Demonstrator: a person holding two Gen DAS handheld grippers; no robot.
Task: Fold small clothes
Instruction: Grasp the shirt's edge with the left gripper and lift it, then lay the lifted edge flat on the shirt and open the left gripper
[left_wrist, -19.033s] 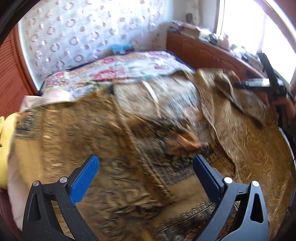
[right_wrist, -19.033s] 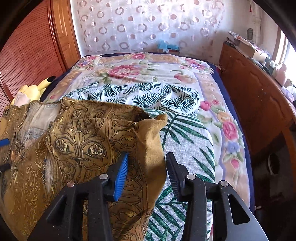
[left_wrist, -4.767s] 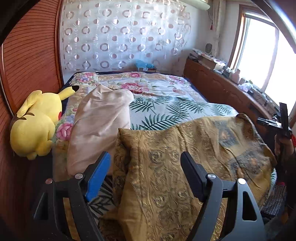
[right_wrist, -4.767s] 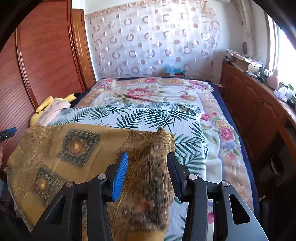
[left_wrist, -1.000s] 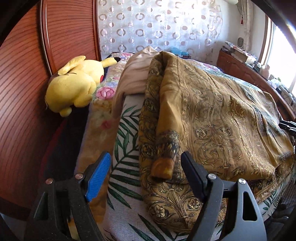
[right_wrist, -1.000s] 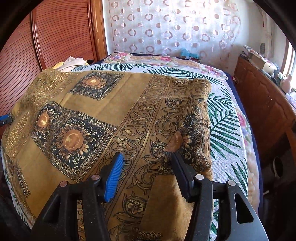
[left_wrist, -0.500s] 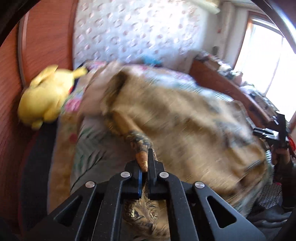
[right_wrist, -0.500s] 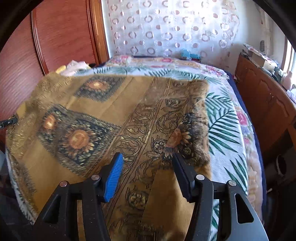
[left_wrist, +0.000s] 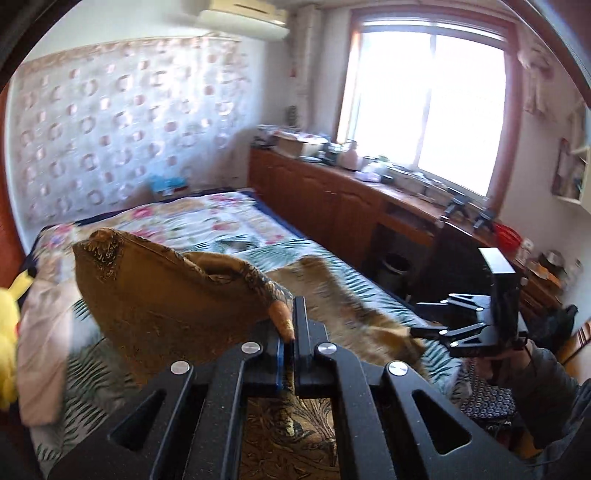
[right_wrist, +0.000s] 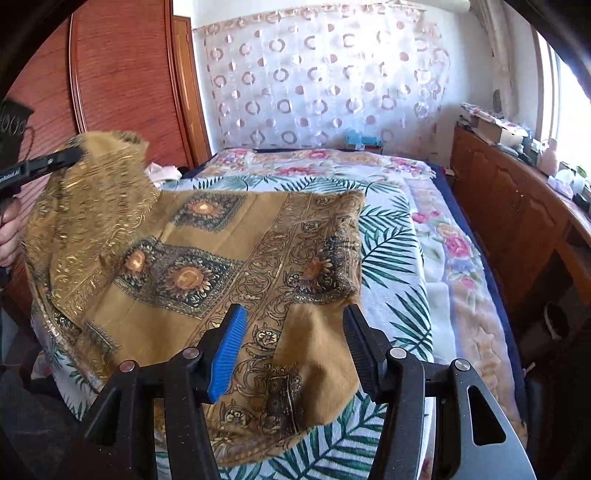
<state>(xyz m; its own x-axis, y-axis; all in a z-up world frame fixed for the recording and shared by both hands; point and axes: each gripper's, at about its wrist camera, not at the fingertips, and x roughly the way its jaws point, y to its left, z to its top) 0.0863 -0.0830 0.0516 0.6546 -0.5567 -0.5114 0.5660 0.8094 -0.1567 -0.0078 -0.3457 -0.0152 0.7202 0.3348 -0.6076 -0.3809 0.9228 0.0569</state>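
My left gripper (left_wrist: 289, 338) has its jaws pressed together on a bunched corner of the cloth (left_wrist: 159, 291), and a small orange-brown tip of fabric pokes up between the fingers at the lower middle of the left wrist view. From that pinch the brown patterned cloth rises in a curved sheet toward the left of the frame, lifted off the bed (left_wrist: 207, 218), while more of it trails blurred across the palm-leaf sheet toward the lower right. My right gripper (right_wrist: 291, 354) stands wide open — the blue pad (right_wrist: 227, 356) on one side and the black finger on the other straddle the near edge of the cloth without closing on it. In the right wrist view the cloth (right_wrist: 221, 266) lies spread over the near half of the bed (right_wrist: 436, 258), sunflower squares and scrollwork borders facing up, and its near edge hangs over the bed's side at the bottom of the frame. Its far left corner is held up in the air at the upper left of that frame, where the other gripper (right_wrist: 70, 155) grips it. A yellow plush toy (left_wrist: 9, 332) sits at the left edge of the left wrist view beside a pale pink garment (left_wrist: 40, 332). A wooden cabinet (left_wrist: 325, 206) runs under the bright window (left_wrist: 428, 110) at the upper right — its top is crowded with small items I cannot make out.
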